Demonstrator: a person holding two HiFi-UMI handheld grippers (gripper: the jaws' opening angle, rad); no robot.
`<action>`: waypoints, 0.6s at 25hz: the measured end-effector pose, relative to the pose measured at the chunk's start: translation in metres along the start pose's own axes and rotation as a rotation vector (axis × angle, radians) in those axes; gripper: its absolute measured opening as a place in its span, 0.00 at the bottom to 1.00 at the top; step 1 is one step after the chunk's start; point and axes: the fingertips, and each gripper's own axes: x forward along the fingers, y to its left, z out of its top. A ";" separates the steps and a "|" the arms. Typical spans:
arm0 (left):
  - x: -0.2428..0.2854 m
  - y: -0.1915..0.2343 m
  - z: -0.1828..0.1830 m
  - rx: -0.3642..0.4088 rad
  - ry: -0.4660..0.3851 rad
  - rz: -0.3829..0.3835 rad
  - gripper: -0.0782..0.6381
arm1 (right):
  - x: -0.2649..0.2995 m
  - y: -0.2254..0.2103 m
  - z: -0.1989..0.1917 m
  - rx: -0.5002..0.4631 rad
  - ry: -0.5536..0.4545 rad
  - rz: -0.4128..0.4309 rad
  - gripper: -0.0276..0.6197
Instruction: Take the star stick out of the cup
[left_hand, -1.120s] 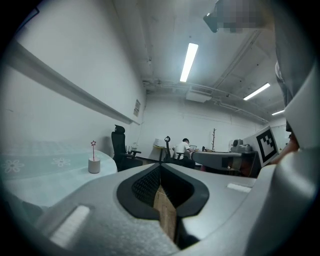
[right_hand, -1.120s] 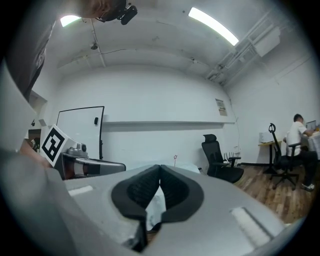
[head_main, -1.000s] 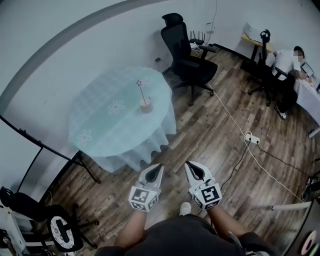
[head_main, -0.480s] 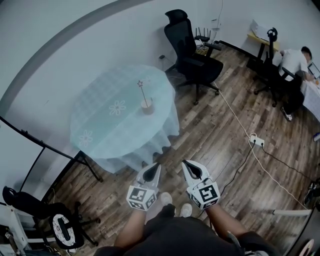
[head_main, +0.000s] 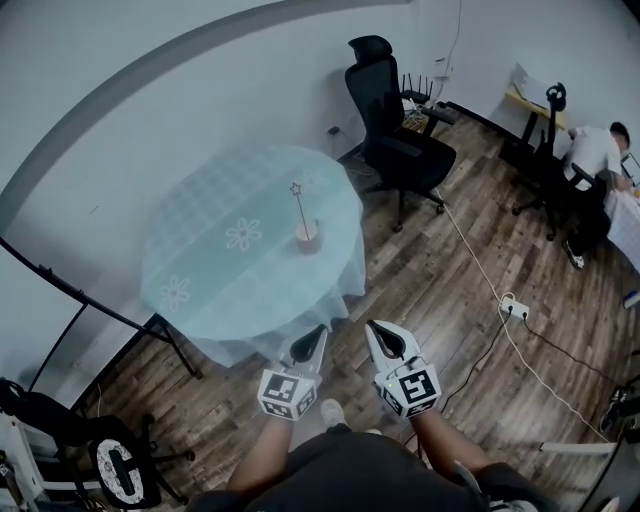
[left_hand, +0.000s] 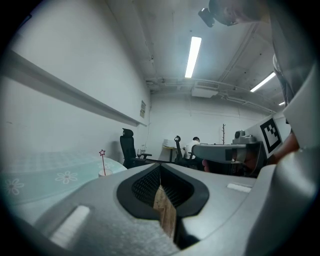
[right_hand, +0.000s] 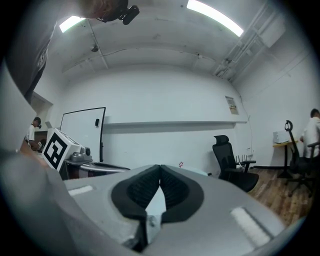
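Note:
A thin stick topped with a small star (head_main: 297, 189) stands upright in a small pale cup (head_main: 307, 235) on the round table (head_main: 200, 260) with the pale green flowered cloth. In the left gripper view the star stick (left_hand: 102, 153) and cup (left_hand: 105, 173) show far off at the left. The star (right_hand: 181, 164) peeks just above the jaws in the right gripper view. My left gripper (head_main: 314, 335) and right gripper (head_main: 378, 332) hang side by side near my body, short of the table's near edge. Both are shut, with nothing held.
A black office chair (head_main: 398, 140) stands past the table on the right. A white cable and power strip (head_main: 510, 281) lie on the wood floor. A person (head_main: 596, 160) sits at a desk far right. A black metal stand (head_main: 80, 300) runs along the left.
The view has shifted so the table and cup sit slightly closer and further right in the picture. Both grippers stay shut and low near my body.

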 end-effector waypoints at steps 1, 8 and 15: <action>0.002 0.009 0.003 -0.001 -0.004 0.002 0.12 | 0.009 0.000 0.002 -0.005 0.000 0.001 0.05; 0.012 0.062 0.008 -0.013 -0.019 0.008 0.12 | 0.062 0.004 0.009 -0.066 0.002 0.003 0.05; 0.016 0.109 0.012 -0.019 -0.033 -0.006 0.12 | 0.108 0.012 0.008 -0.083 0.018 -0.008 0.05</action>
